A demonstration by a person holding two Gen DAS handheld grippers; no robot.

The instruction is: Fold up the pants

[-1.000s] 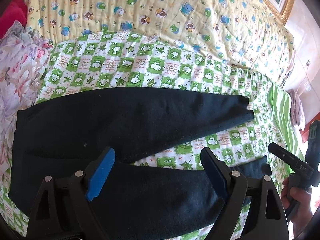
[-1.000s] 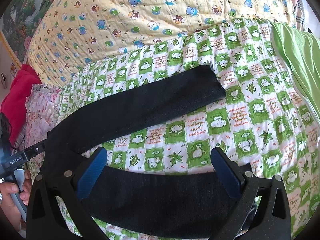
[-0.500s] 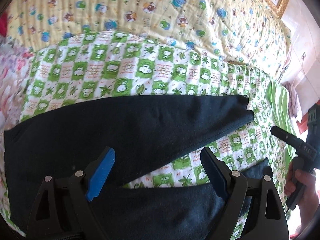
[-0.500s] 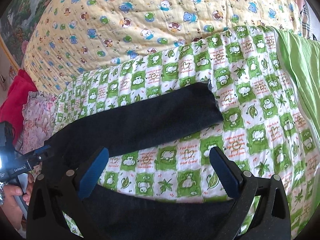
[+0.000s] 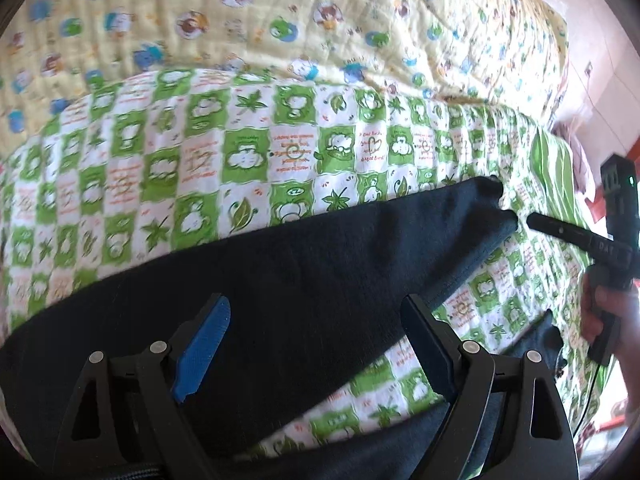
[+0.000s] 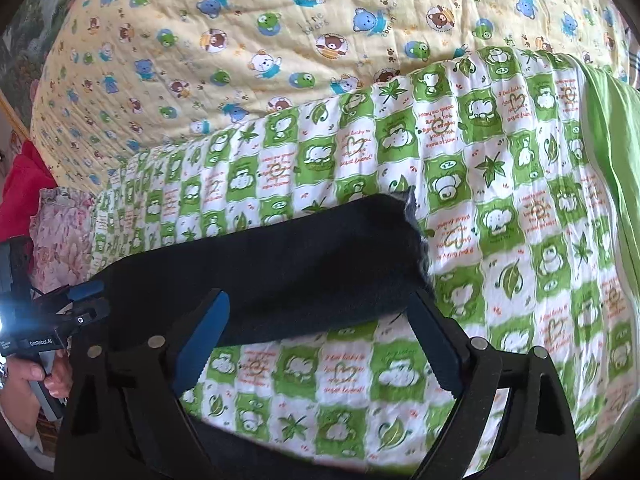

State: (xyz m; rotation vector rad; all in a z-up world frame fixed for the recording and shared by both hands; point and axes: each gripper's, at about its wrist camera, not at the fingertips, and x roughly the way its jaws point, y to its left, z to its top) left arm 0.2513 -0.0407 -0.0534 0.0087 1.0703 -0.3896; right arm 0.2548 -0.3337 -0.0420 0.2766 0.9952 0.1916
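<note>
Dark navy pants (image 5: 320,264) lie spread on a green-and-white checked quilt (image 5: 248,160), legs apart. My left gripper (image 5: 316,320) hangs open over the far leg's wide part, gripping nothing. In the right wrist view the far leg (image 6: 300,256) ends in a cuff (image 6: 412,216), and the near leg (image 6: 280,456) runs along the bottom. My right gripper (image 6: 320,320) is open and its jaws are closing. The far leg's lower edge shows between its fingertips, but the pads do not press on it. Each view shows the other gripper: the right one (image 5: 560,236), the left one (image 6: 80,308).
A yellow quilt with bears (image 6: 280,40) covers the bed behind the checked one. A plain green sheet (image 6: 608,128) lies at the right edge. Red cloth (image 6: 24,192) and a floral cloth (image 6: 60,240) sit at the left. A hand (image 5: 608,320) holds the right gripper.
Both grippers have moved forward over the pants towards the far leg, so the near leg has slid down in both views. The right jaws have narrowed a little.
</note>
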